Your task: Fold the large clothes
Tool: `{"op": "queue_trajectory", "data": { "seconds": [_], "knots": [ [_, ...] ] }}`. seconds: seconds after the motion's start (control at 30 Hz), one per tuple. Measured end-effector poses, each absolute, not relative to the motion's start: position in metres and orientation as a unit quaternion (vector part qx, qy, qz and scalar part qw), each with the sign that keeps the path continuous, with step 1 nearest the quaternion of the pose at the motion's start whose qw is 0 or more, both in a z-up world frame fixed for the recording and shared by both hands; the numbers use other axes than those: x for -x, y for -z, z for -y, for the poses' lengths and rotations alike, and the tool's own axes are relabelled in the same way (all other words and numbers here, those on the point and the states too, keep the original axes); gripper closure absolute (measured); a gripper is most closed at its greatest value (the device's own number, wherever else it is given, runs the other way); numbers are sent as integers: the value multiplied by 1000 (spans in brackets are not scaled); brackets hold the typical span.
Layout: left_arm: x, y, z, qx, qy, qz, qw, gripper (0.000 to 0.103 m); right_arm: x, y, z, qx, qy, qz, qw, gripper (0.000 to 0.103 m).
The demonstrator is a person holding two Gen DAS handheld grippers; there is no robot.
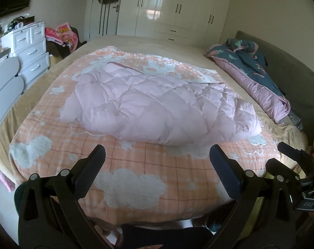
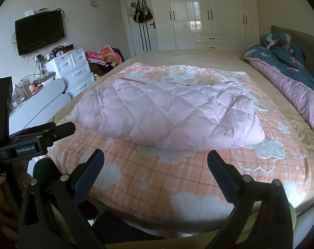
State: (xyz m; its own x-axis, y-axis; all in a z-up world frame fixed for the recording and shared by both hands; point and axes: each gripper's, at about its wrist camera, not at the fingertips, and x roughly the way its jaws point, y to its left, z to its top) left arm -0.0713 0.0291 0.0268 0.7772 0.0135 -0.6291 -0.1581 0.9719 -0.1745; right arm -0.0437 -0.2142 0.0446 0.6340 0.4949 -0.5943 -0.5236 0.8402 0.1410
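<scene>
A pale pink quilted coat (image 1: 157, 105) lies folded in a puffy bundle on the orange checked blanket with white clouds (image 1: 127, 170), in the middle of the bed. It also shows in the right wrist view (image 2: 167, 114). My left gripper (image 1: 157, 153) is open and empty, held above the blanket's near edge, short of the coat. My right gripper (image 2: 155, 155) is open and empty too, beside the left one at the same edge. The right gripper shows at the right edge of the left wrist view (image 1: 298, 161).
A blue and pink duvet (image 2: 287, 76) lies bunched along the headboard at the right. White drawers (image 2: 73, 68) and a cluttered desk stand left of the bed. A wall TV (image 2: 39, 32) hangs at the left; white wardrobes (image 2: 208, 14) fill the far wall.
</scene>
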Motion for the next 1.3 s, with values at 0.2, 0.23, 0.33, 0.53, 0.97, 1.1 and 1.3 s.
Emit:
{"op": "queue_trajectory", "data": {
  "seconds": [0.2, 0.23, 0.33, 0.53, 0.97, 1.1, 1.3],
  "knots": [
    [70, -29, -30, 108, -49, -333, 936, 9, 43, -45, 215, 23, -282, -322, 904, 4],
    [70, -29, -29, 106, -50, -333, 936, 9, 43, -44, 215, 23, -282, -323, 903, 4],
    [71, -30, -27, 102, -52, -333, 936, 9, 44, -45, 214, 24, -281, -321, 904, 4],
    [73, -30, -26, 99, -53, -329, 938, 9, 44, -45, 215, 23, -281, -322, 904, 4],
    [74, -31, -27, 98, -55, -329, 938, 9, 43, -43, 215, 26, -278, -321, 905, 4],
    [74, -30, -27, 99, -54, -328, 938, 9, 43, -43, 215, 26, -279, -321, 905, 4],
    [74, -31, -27, 99, -54, -327, 938, 9, 43, -43, 215, 27, -279, -321, 905, 4]
  ]
}}
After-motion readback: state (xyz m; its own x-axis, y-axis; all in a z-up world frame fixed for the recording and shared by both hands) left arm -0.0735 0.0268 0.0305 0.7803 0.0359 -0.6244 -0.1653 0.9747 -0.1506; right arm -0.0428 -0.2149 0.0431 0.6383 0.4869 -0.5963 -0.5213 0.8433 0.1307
